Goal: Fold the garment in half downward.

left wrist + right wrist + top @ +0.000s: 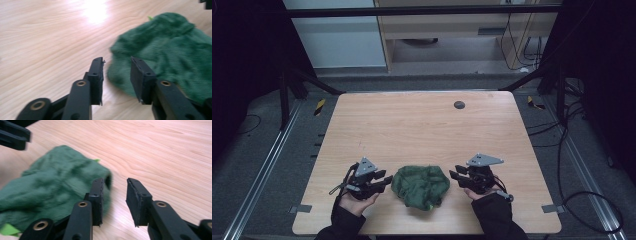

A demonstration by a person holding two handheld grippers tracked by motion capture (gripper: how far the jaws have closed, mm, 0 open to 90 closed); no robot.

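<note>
Nearest the person, at the table's front edge, the two hands come in low, each with a tool. The left gripper sits just left of the green cloth, its jaws partly open with nothing between them — in the left gripper view the pads frame bare wood and the cloth's near hem. The right gripper mirrors it just to the right of the cloth, jaws likewise parted and empty, the cloth beside one pad in its own view. The cloth lies crumpled in a loose mound between the two, near the front of the table, a light green tag showing at its edge.

The likely trouble is a poor pick: the mound is bunched, so a jaw closing on it may catch only a top fold or several layers at once, and the cloth then lifts as a lump rather than spreading. Pulling unevenly may drag it toward the front edge. Farther back, a small dark disc lies well clear.
</note>
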